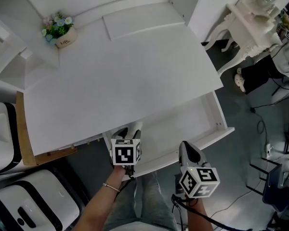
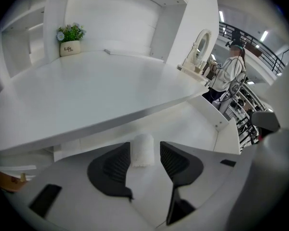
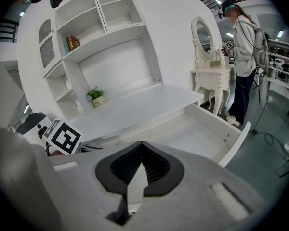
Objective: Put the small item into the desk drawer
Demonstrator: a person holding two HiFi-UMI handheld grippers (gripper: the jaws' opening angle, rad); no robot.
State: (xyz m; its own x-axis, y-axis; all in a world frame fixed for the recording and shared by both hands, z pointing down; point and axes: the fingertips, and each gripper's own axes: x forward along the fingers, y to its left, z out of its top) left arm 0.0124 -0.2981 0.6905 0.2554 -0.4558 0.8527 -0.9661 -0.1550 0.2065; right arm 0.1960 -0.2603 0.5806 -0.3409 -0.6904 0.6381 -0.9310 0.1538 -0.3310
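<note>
The small item [image 2: 141, 148] is a short white fuzzy roll. It lies between the jaws of my left gripper [image 2: 145, 154], touching the left pad, with a narrow gap to the right pad. That gripper is open. In the head view my left gripper [image 1: 130, 131] reaches into the left end of the open white desk drawer [image 1: 216, 110], and the small item [image 1: 137, 127] pokes out past the fingertips. My right gripper [image 1: 188, 147] hovers at the drawer's front panel, shut and empty. In its own view the right gripper [image 3: 142, 153] faces the drawer [image 3: 233, 146].
The white desk top [image 1: 120, 76] overhangs the drawer's back. A flower pot [image 1: 60, 31] stands at its far left corner. A white dressing table [image 1: 250, 18] and a standing person [image 3: 243, 57] are to the right. White machines [image 1: 33, 201] sit at lower left, cables [image 1: 260, 129] on the floor.
</note>
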